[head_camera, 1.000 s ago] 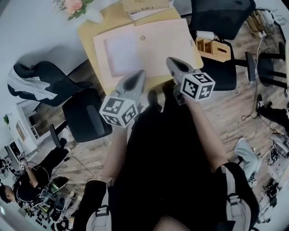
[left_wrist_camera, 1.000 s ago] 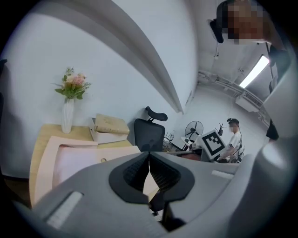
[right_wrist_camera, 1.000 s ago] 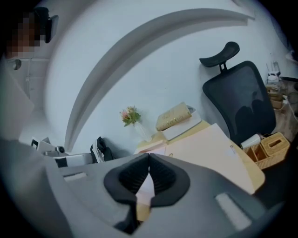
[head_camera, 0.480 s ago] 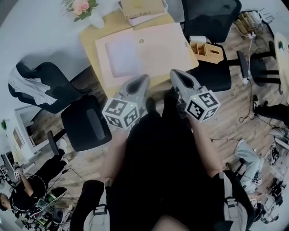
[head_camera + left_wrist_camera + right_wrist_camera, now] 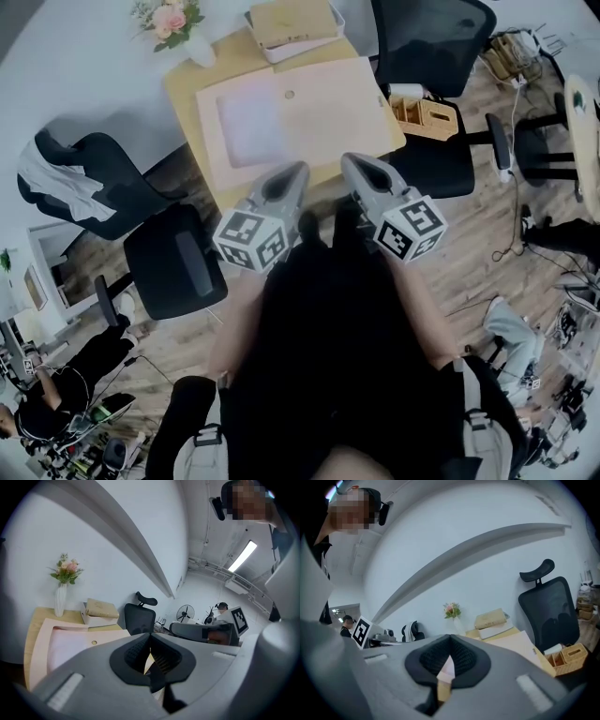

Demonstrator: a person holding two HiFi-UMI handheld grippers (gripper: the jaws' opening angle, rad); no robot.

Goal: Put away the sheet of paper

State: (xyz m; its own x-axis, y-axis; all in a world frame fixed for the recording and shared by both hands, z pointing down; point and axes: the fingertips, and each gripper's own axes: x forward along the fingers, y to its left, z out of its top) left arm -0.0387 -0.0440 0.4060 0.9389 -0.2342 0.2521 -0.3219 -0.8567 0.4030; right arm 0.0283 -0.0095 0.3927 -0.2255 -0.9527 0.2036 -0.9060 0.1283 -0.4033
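Note:
A pale sheet of paper lies flat on the left half of an open pink folder on the wooden desk. Both grippers hover side by side at the desk's near edge, short of the folder. My left gripper is shut with nothing in it, and its own view shows the folder and the sheet ahead to the left. My right gripper is also shut and empty. Past its jaws the folder's right half shows.
A vase of flowers and a tray holding a tan box stand at the desk's far edge. A wooden organizer sits off the desk's right side. Black office chairs stand to the left and right.
The head view has drifted, so the desk sits a little higher in frame. The right gripper has edged slightly left. Both stay shut and empty near the desk's front edge.

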